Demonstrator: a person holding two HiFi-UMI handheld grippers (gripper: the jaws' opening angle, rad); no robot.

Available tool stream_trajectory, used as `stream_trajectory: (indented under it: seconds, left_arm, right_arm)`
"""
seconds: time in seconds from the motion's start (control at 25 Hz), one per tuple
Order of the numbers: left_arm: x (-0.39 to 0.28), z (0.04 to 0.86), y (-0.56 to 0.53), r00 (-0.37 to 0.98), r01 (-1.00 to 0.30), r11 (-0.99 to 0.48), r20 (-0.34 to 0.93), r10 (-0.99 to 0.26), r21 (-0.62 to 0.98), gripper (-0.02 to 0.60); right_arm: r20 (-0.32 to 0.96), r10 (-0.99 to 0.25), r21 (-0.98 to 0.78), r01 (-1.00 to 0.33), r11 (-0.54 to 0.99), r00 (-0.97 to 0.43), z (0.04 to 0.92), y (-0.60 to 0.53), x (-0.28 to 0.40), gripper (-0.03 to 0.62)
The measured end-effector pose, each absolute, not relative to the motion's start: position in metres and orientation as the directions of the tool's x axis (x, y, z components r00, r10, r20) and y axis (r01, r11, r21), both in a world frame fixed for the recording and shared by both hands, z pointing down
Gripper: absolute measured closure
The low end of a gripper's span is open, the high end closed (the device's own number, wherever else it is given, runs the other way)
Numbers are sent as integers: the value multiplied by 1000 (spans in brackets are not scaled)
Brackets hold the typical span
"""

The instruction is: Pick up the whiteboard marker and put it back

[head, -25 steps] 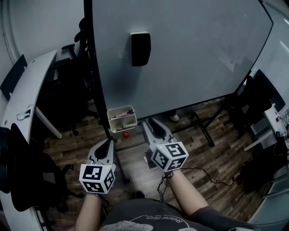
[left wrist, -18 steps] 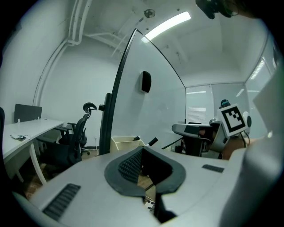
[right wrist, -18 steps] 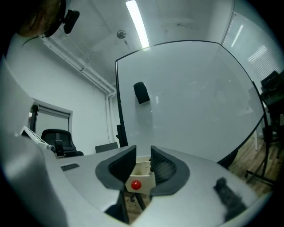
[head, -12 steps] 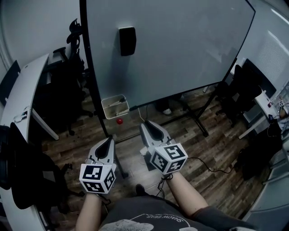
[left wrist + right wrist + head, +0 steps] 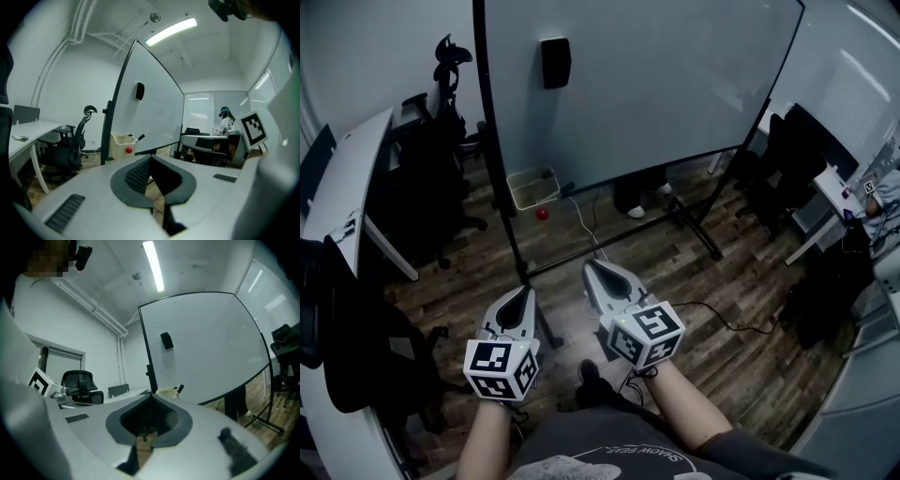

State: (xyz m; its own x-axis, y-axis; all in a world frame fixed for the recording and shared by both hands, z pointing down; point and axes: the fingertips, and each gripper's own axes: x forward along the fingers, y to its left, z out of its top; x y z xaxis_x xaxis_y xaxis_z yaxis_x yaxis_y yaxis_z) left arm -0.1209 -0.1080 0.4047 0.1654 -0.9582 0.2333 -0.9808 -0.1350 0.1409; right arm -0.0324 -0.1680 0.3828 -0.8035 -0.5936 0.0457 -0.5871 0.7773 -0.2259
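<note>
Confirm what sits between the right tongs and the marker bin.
Head view: wood floor, a pale cable trailing across it, a red ball by the marker bin. The right tongs have just been closing, nothing between them.

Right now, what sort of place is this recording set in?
Probably an office or meeting room: a freestanding whiteboard, a white desk and black office chairs stand on wood-look flooring.

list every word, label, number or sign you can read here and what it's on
On the shirt: print, upside down, too small to read.
On the left gripper: cube with square coded markers, no letters.
On the right gripper: the same kind of cube; its jaws have just been closing, nothing between them.
On the whiteboard: no writing.
</note>
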Motion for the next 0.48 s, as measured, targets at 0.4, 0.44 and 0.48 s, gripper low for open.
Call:
stream_trajectory:
  seconds: [0.4,0.44,0.48]
  left_arm:
    - [-88,397,-53,217,-971,-186,222,-951,151,569]
    - [-87,397,-49,220,-970,-189,221,-950,149,569]
    - [-87,396,-45,220,-970,-190,220,-950,149,568]
  right_arm:
    - [102,-586,-129,-595,793,-804,380,-95,-11,572]
    - [104,-592,-133,-601,788,-799,380,-91,-9,572]
    - [107,-597,-138,-607,783,-795,382,-87,-7,572]
